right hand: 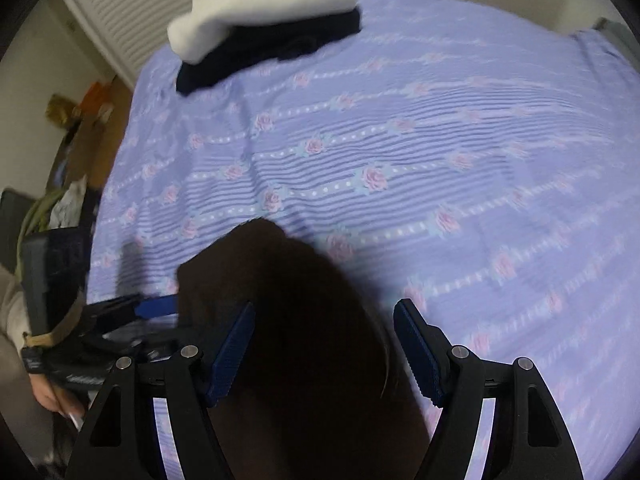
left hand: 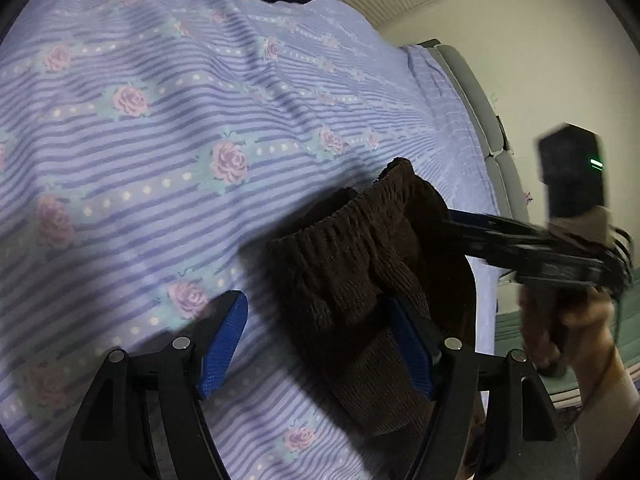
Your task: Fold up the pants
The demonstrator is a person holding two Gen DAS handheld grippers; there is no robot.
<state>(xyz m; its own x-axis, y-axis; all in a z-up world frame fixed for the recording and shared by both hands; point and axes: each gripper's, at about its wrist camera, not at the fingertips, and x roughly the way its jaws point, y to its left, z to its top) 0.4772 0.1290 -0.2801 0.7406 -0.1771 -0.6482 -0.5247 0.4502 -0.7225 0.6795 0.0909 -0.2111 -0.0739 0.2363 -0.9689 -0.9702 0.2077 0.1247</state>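
The dark brown ribbed pants (left hand: 360, 280) lie bunched on the bed, their elastic waistband facing up between the two grippers. In the left wrist view my left gripper (left hand: 318, 346) is open, its right pad against the cloth, its left pad over the bedspread. My right gripper (left hand: 460, 224) comes in from the right, its tips at the pants. In the right wrist view my right gripper (right hand: 324, 350) is open and the pants (right hand: 304, 340) fill the gap between the blue pads. My left gripper (right hand: 160, 306) shows at the left, touching the pants.
The bed carries a lilac striped bedspread (right hand: 440, 160) with pink roses. A stack of folded clothes, white (right hand: 260, 4) over dark navy (right hand: 280, 44), sits at the far end. A grey bed edge (left hand: 472, 92) and white wall are at the right; floor clutter (right hand: 68, 184) is at the left.
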